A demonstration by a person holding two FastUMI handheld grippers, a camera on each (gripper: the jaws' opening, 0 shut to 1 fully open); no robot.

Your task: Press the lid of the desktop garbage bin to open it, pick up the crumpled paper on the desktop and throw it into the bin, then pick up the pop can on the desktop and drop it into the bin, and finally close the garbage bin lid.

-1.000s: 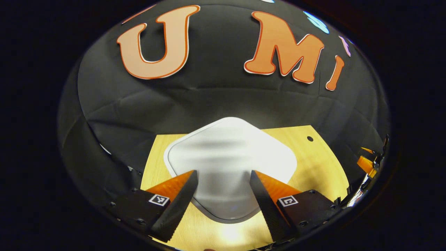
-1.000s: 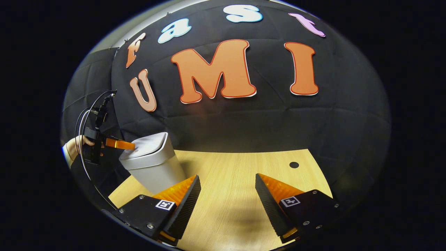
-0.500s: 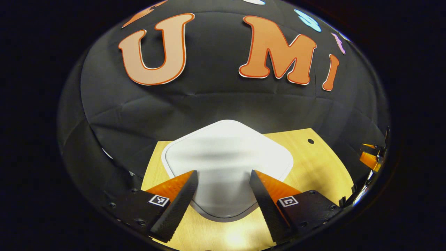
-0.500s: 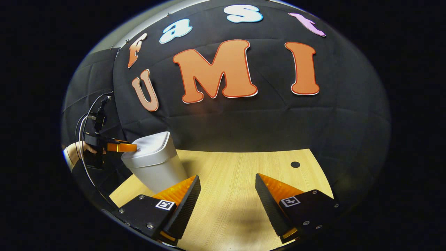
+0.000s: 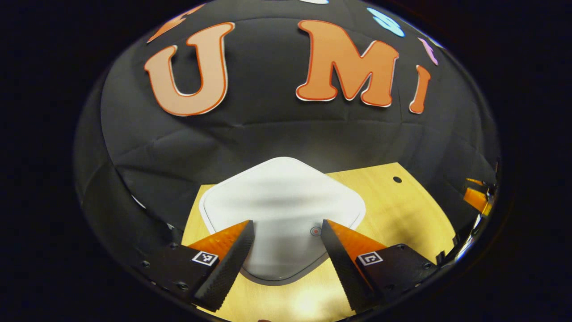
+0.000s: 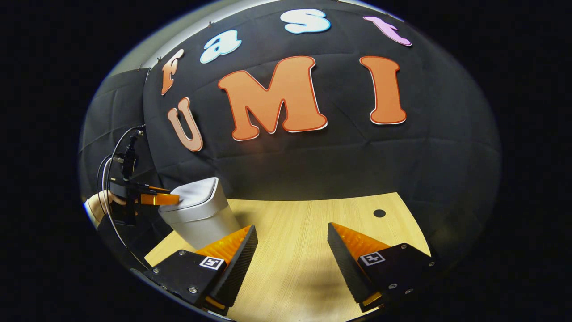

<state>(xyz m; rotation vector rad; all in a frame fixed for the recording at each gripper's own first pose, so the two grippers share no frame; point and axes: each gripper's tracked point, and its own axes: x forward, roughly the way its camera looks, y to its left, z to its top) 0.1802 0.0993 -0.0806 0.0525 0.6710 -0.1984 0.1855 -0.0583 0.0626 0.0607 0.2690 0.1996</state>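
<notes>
Left gripper view shows the left gripper (image 5: 286, 243) wide open and empty above the bin's smooth white rounded-square lid (image 5: 281, 210), which is closed. Right gripper (image 6: 292, 250) is open and empty too, over the pale wood-grain table (image 6: 304, 223), with the bin (image 6: 199, 217) near the table's left end.

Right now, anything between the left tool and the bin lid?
Nothing visible. The left tool hangs open right over the closed lid, with no object between its fingers and the lid. The right gripper view shows it at the lid's near edge; whether it touches can't be told.
</notes>
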